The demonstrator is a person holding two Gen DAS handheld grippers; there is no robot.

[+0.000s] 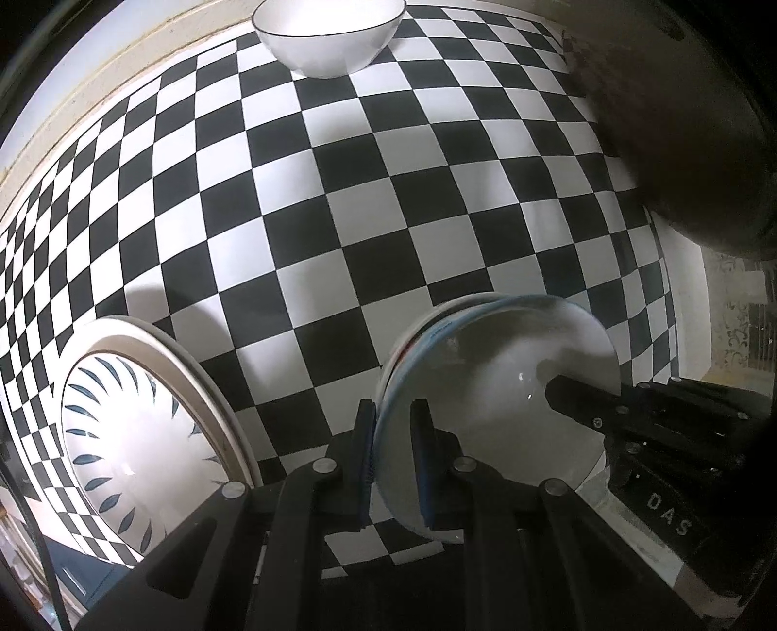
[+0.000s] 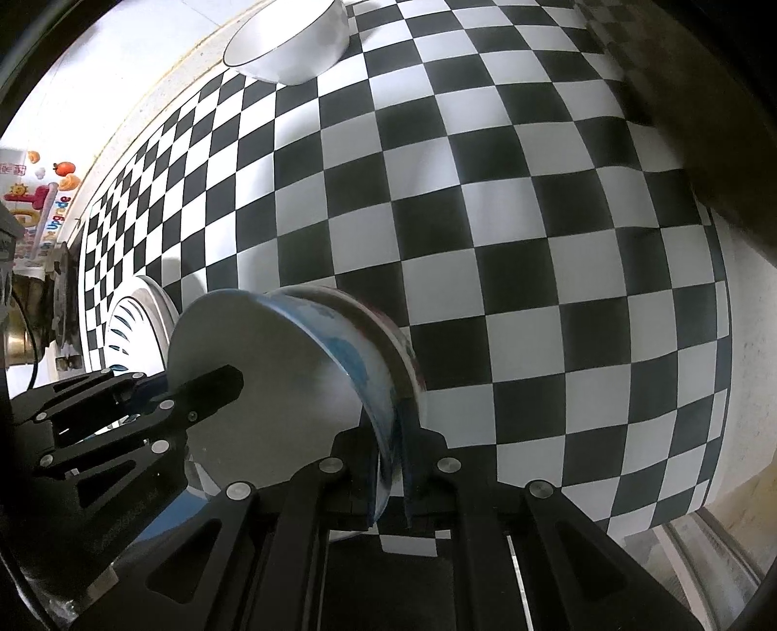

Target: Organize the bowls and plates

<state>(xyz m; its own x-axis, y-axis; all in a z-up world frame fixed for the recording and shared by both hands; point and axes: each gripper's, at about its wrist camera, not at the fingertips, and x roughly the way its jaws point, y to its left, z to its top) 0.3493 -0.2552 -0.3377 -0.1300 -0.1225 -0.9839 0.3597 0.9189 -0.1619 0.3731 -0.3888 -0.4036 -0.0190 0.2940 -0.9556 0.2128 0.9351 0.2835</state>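
Both grippers hold one stack of bowls [image 1: 490, 388] from opposite sides, just above the checkered table. The top bowl is white inside with a blue rim pattern; a second bowl nests under it. My left gripper [image 1: 393, 461] is shut on the stack's near rim. My right gripper [image 2: 391, 466] is shut on the stack's rim [image 2: 383, 388] from the other side; it shows as the dark fingers [image 1: 582, 403] in the left wrist view. A white bowl with a thin dark rim [image 1: 330, 36] stands far back, also in the right wrist view [image 2: 291, 43]. A leaf-patterned plate [image 1: 136, 437] on a larger plate lies left.
The black-and-white checkered tablecloth [image 1: 369, 204] covers the table. A dark round object [image 1: 680, 121] stands at the right. The plate stack shows behind the bowls in the right wrist view [image 2: 141, 320]. Colourful stickers [image 2: 43, 194] are on the wall at far left.
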